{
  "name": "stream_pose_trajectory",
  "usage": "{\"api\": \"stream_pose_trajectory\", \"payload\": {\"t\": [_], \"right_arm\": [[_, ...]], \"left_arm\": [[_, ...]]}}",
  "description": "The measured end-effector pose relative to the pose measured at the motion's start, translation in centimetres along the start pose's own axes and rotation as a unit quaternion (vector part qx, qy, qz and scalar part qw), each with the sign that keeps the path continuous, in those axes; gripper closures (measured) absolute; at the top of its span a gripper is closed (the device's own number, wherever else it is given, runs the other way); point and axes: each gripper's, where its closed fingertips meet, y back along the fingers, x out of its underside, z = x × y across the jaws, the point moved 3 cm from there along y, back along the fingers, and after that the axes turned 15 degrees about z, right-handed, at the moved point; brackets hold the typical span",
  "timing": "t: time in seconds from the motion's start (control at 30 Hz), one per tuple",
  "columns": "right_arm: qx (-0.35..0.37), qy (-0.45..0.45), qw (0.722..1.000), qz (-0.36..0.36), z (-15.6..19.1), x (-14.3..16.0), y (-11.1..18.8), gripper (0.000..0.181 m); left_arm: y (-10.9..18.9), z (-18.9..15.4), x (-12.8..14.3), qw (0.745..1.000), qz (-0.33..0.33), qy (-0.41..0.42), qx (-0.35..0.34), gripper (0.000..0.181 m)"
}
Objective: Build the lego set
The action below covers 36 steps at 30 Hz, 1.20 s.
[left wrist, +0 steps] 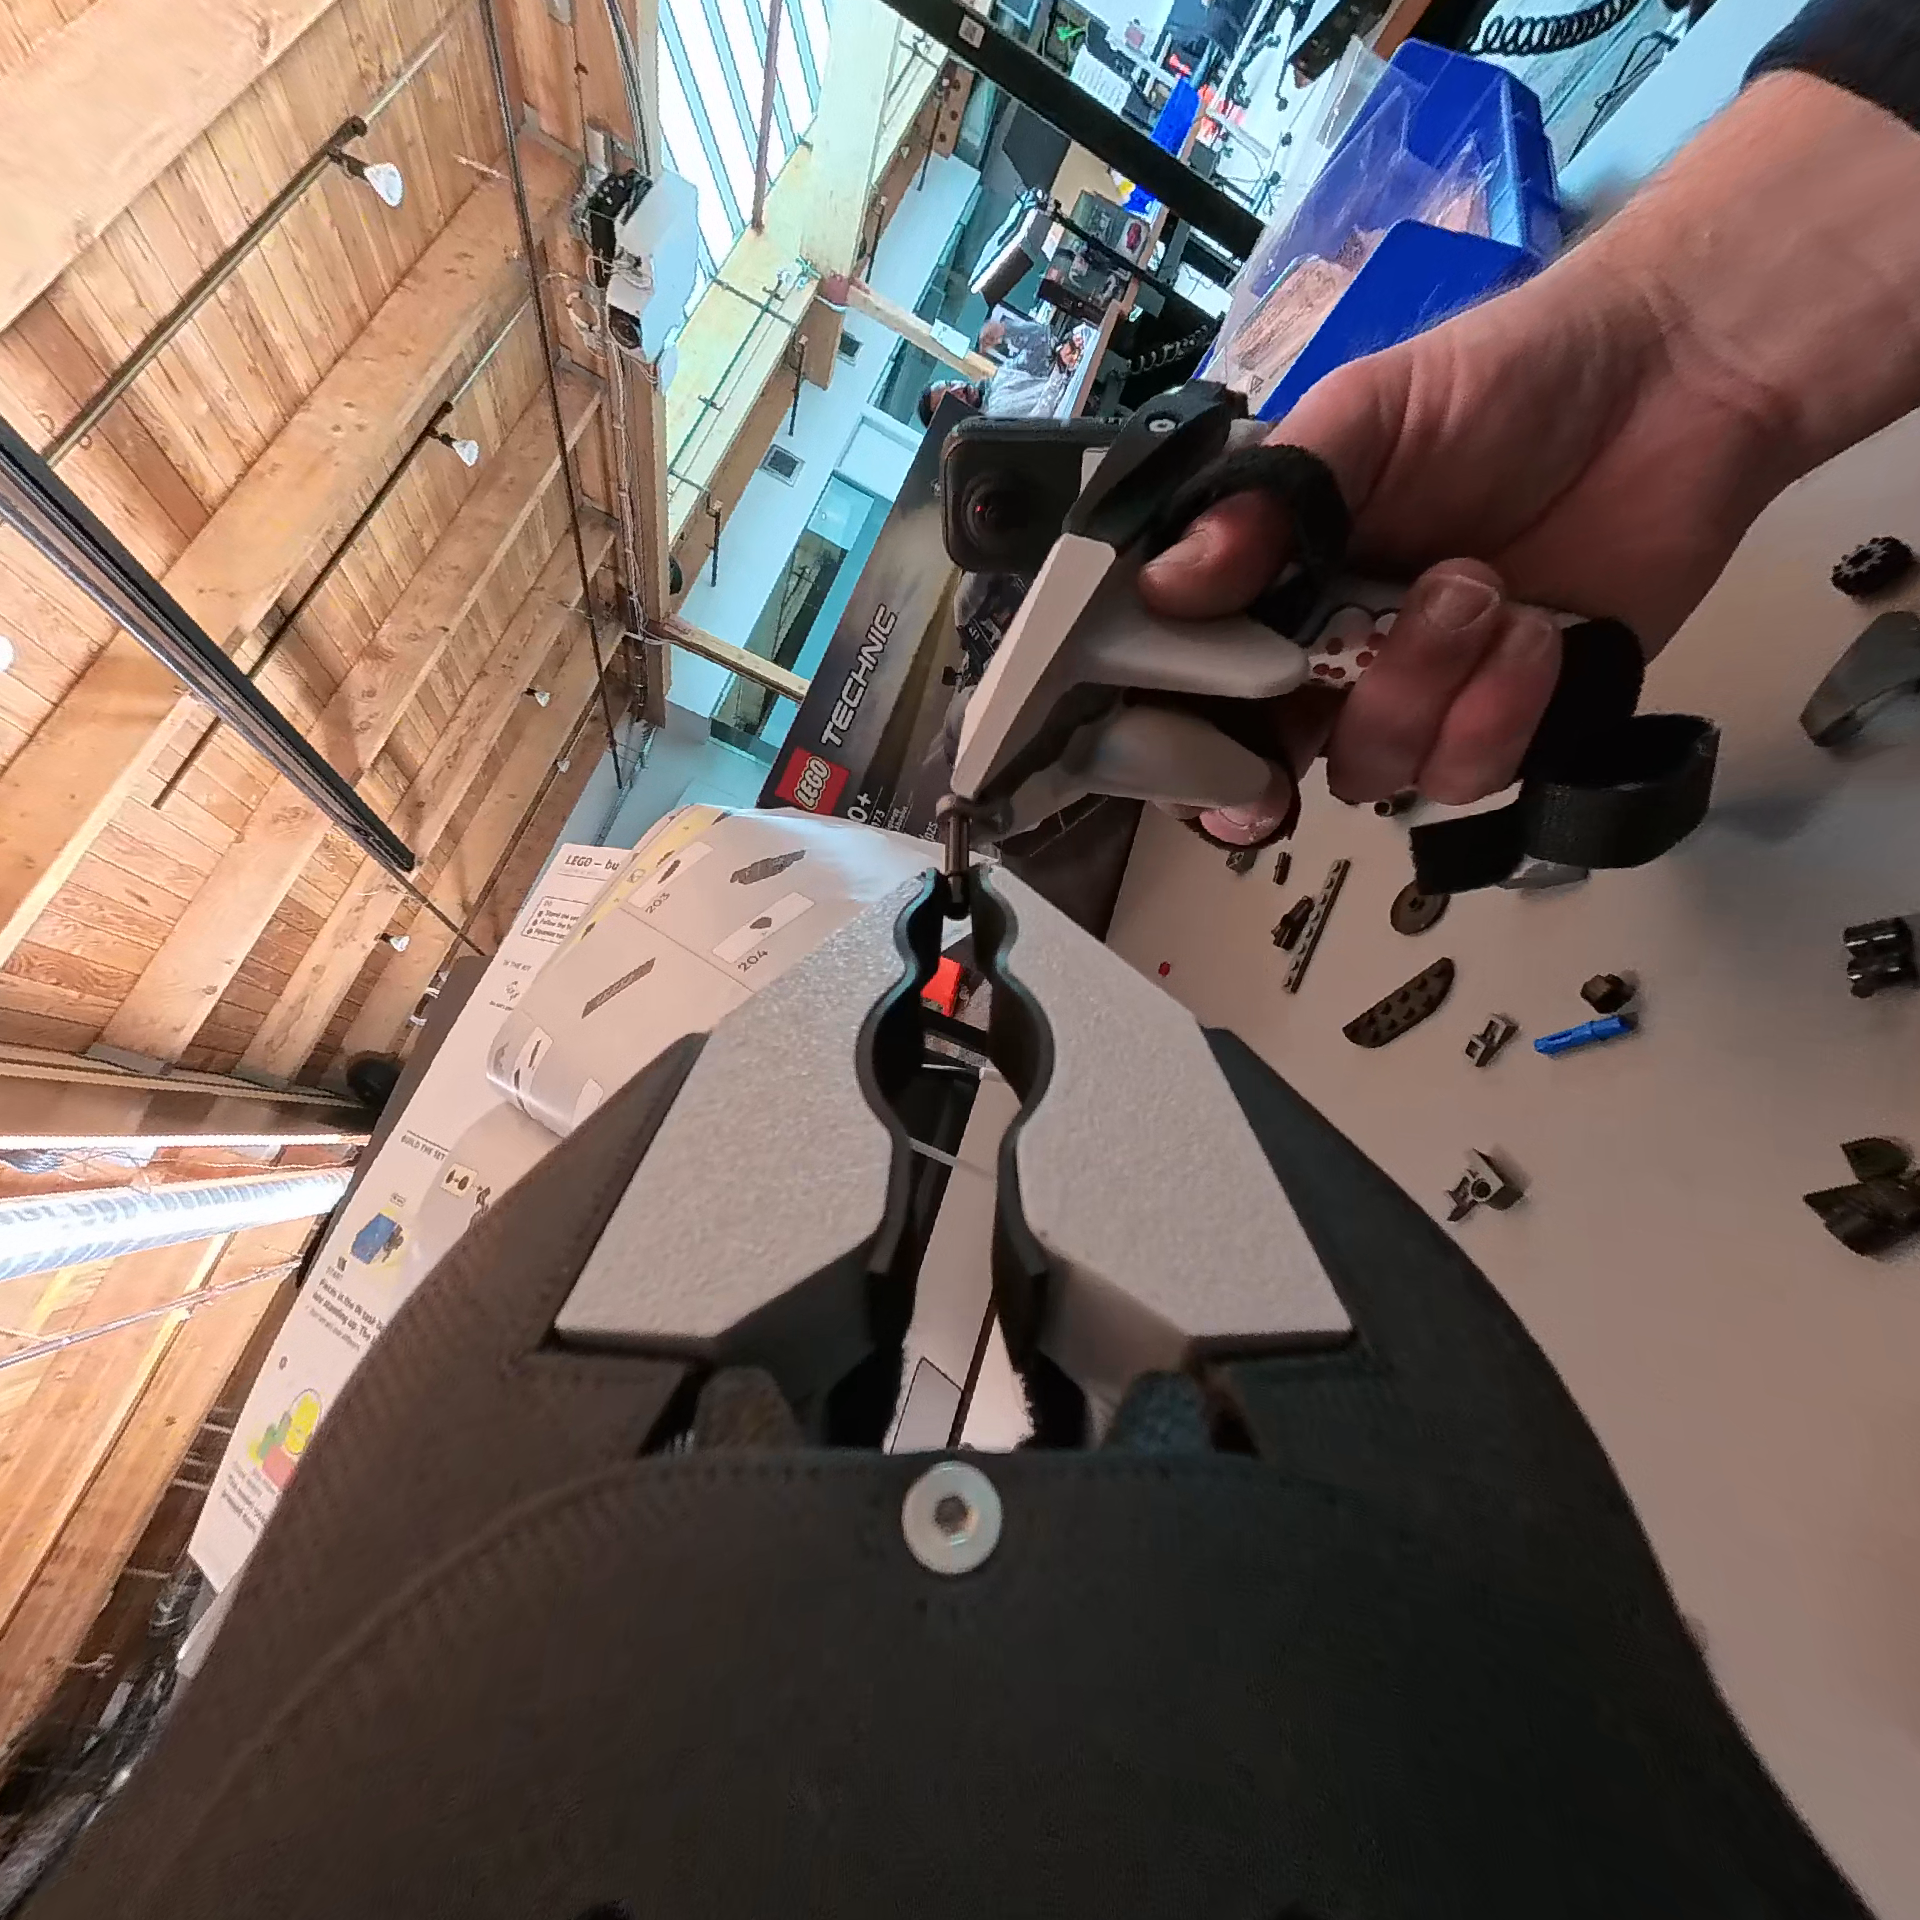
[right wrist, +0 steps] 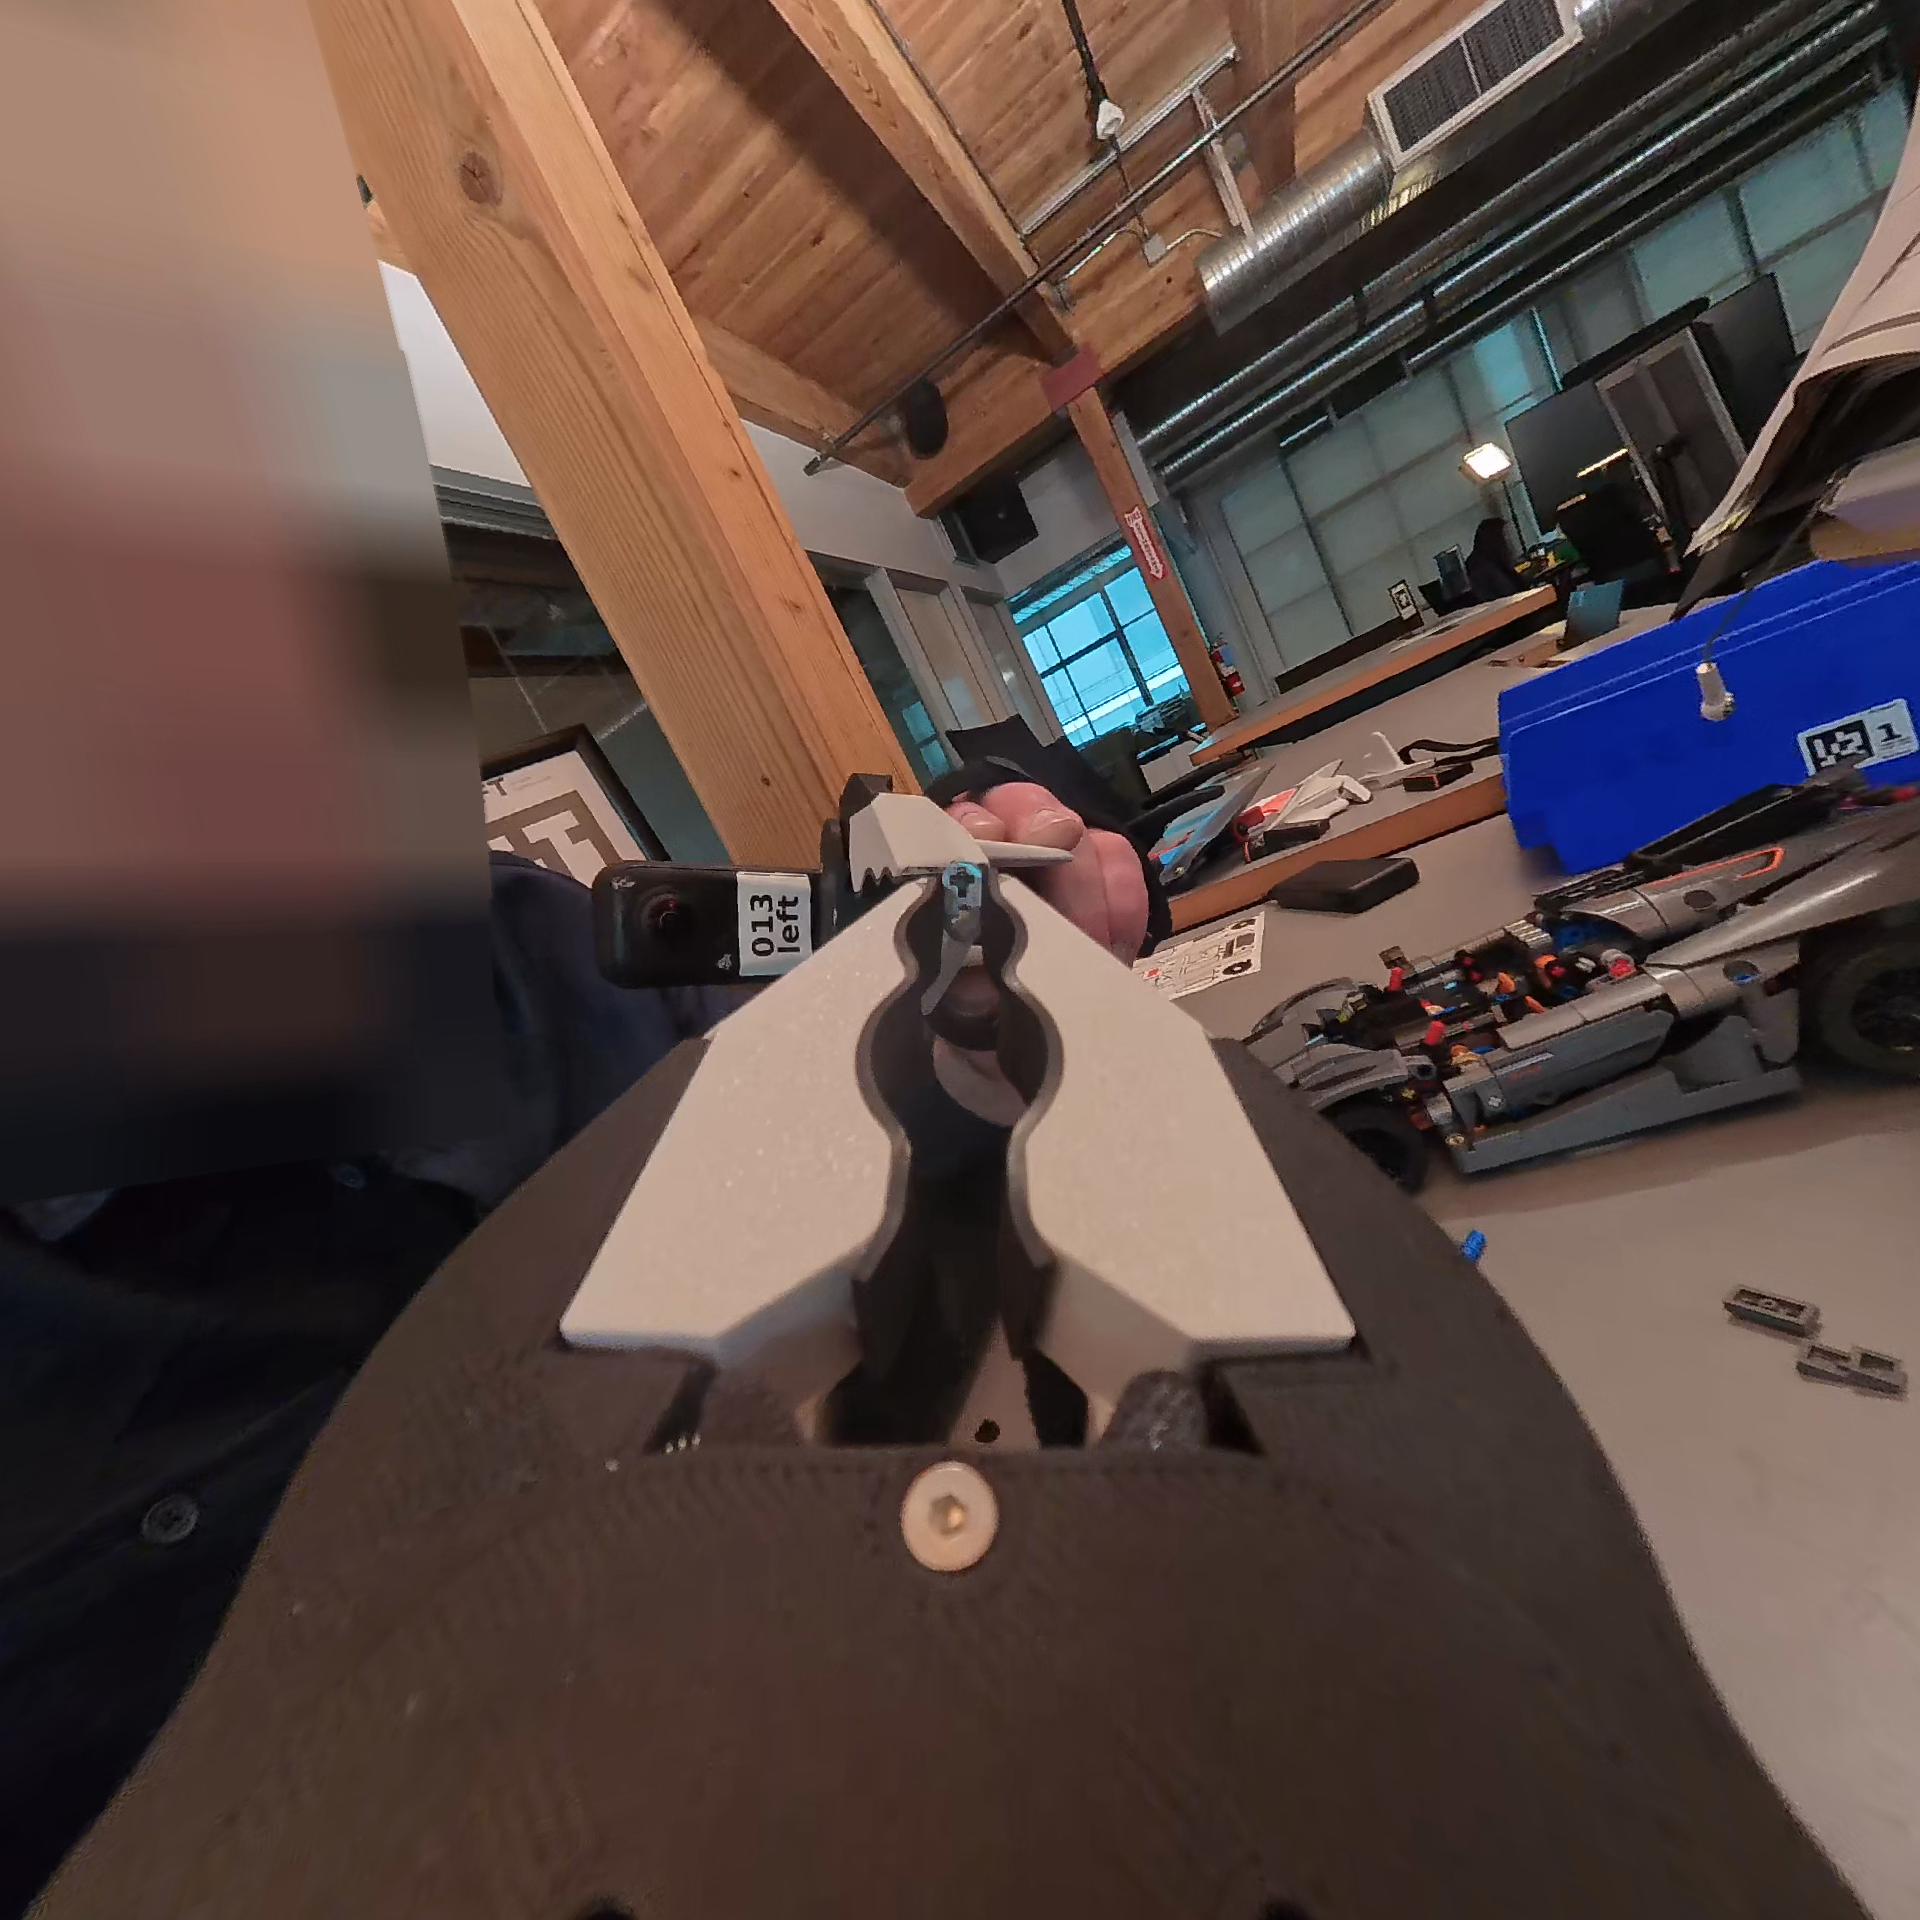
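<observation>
The left gripper (left wrist: 954, 902) has its fingers pressed together at the tips, pinching a small dark pin (left wrist: 953, 844) that sticks out just beyond them. Tip to tip with it, the right gripper (left wrist: 971, 798) meets that pin from the far side, held in a hand (left wrist: 1475, 582). In the right wrist view the right gripper (right wrist: 961, 902) is likewise closed, nipping a small grey lego piece (right wrist: 958, 920) between its fingertips, with the left gripper (right wrist: 935, 844) directly ahead and touching. Loose lego parts (left wrist: 1397, 1003) lie on the white table (left wrist: 1662, 1351) to the right of the left fingers; the half-built lego car (right wrist: 1558, 1018) sits right of the right fingers.
</observation>
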Motion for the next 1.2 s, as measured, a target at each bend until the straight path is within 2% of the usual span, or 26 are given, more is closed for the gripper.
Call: {"api": "stream_pose_trajectory", "payload": {"t": [0.47,0.77,1.03,1.2], "right_arm": [[0.002,-0.004,1.0,0.006,0.05,0.06,0.0,0.177],[0.022,0.023,0.999,0.01,0.16,-0.02,0.05,0.177],[0.025,0.043,0.999,0.007,0.42,-0.14,0.04,0.177],[0.031,0.05,0.998,0.007,0.44,-0.21,0.08,0.177]], "left_arm": [[0.09,0.02,-0.13,1.0,0.003,-0.003,-0.004,0.179],[0.09,0.2,-0.11,0.996,-0.021,0.073,0.044,0.179],[0.16,0.47,-0.15,0.981,-0.056,0.159,0.1,0.179],[0.22,0.54,-0.24,0.974,-0.066,0.182,0.116,0.178]]}}
